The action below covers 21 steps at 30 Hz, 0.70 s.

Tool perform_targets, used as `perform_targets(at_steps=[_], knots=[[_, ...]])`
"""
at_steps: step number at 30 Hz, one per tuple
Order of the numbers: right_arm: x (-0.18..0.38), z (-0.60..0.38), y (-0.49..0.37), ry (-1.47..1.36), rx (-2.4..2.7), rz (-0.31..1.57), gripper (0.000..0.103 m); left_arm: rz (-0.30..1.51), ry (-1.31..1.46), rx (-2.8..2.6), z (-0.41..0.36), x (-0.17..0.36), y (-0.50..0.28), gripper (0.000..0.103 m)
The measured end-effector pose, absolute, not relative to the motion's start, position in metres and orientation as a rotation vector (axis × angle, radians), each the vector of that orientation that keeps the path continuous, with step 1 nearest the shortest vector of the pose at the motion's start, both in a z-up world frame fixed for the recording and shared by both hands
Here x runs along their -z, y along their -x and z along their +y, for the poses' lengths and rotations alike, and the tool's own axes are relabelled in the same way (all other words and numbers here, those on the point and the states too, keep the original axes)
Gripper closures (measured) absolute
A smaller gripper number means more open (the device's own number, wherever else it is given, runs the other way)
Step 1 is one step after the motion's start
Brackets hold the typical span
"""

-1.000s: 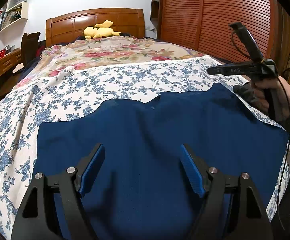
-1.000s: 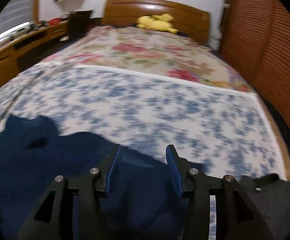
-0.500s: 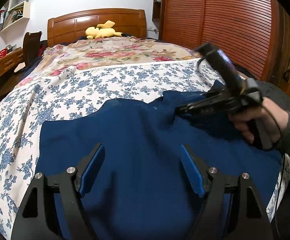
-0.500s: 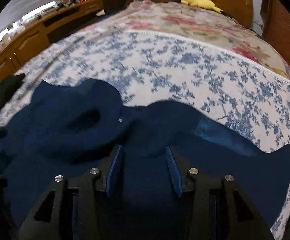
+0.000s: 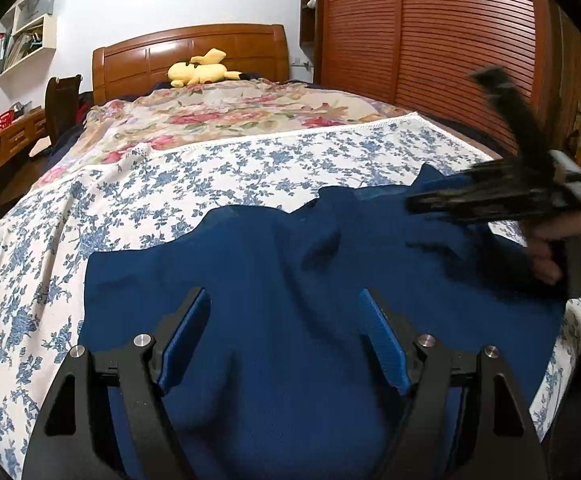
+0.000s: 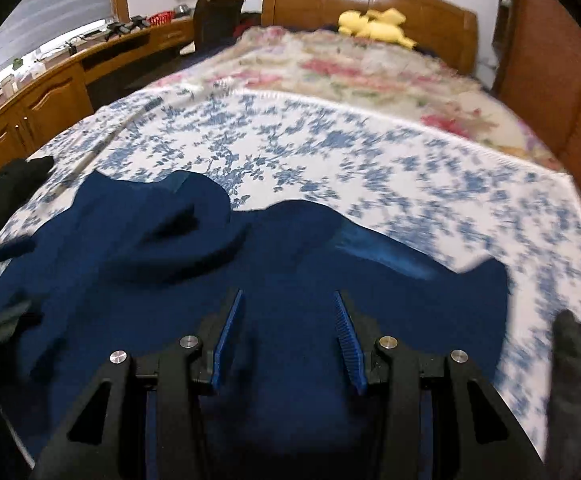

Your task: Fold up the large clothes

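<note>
Garment position: the navy blue garment point(image 5: 290, 300) fills the lower half of the left wrist frame and the lower left and centre of the right wrist frame point(image 6: 170, 272), spread on the blue-flowered bedspread point(image 5: 210, 176).
Left gripper: the left gripper point(image 5: 286, 320) hovers over the middle of the garment, its blue-padded fingers point(image 5: 188, 332) spread wide with nothing between them.
Right gripper: the right gripper point(image 6: 288, 320) sits above the garment's near part, fingers parted and pinching nothing; in the left wrist view it appears blurred at the right edge point(image 5: 490, 200), over the garment's right side.
Garment look: dark, matte, with a wavy upper edge; a rumpled fold rises left of centre in the right wrist view, and a lighter blue strip shows right of centre.
Background: yellow plush toy point(image 5: 200, 72) before the wooden headboard point(image 5: 186, 54), top centre.
</note>
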State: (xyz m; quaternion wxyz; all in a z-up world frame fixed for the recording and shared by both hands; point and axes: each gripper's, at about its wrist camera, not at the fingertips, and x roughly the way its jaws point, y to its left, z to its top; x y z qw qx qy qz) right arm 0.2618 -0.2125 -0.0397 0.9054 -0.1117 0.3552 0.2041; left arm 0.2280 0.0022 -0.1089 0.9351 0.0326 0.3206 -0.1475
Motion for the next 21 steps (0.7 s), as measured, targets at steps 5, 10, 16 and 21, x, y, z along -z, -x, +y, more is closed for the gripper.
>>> perform_targets(at_steps=[5,10,16,21], knots=[[0.04,-0.258,-0.196,0.159,-0.381,0.703,0.056,0.636,-0.062,0.326,-0.007,0.1,-0.213,0.025],[0.061,-0.29,-0.156,0.144,-0.314,0.725,0.056,0.626,-0.075,0.356,-0.025,0.097,-0.196,0.025],[0.073,-0.315,-0.135,0.087,-0.29,0.722,0.051,0.629,-0.115,0.387,-0.055,0.095,-0.177,0.025],[0.081,-0.333,-0.129,0.033,-0.323,0.753,0.046,0.631,-0.138,0.406,-0.073,0.095,-0.162,0.025]])
